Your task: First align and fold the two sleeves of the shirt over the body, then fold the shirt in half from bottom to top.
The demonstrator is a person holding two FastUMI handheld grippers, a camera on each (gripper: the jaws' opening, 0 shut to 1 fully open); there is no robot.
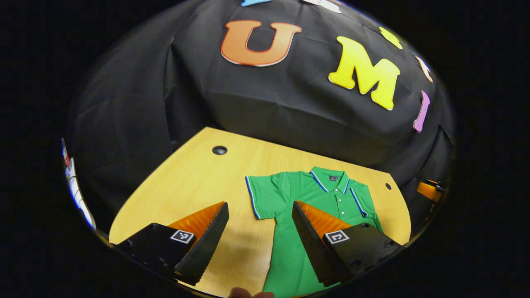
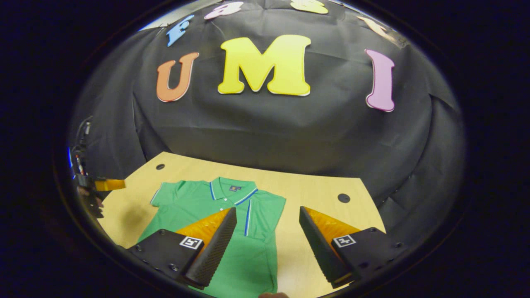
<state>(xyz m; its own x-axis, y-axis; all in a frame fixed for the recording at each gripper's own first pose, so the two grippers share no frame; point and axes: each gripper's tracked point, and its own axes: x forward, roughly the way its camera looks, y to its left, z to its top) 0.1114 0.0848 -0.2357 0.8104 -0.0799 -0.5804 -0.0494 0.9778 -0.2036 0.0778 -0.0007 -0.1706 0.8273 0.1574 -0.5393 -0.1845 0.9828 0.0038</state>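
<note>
A green polo shirt (image 1: 306, 194) with blue-and-white trim lies flat and face up on the wooden table (image 1: 186, 182), collar at the far end and both short sleeves spread out. In the left gripper view my left gripper (image 1: 260, 203) hovers open above the shirt's left sleeve (image 1: 263, 194), nothing between its fingers. The right gripper view has the same shirt (image 2: 198, 203) at lower left. My right gripper (image 2: 268, 208) is open above the right sleeve (image 2: 265, 215), holding nothing. Both grippers hang clear of the cloth.
The table (image 2: 314, 190) has round cable holes (image 1: 219, 150) (image 2: 343, 198) near its far corners. Black cloth walls close in behind and at the sides. The other gripper shows at the view's edge in each view (image 1: 430, 190) (image 2: 103, 184).
</note>
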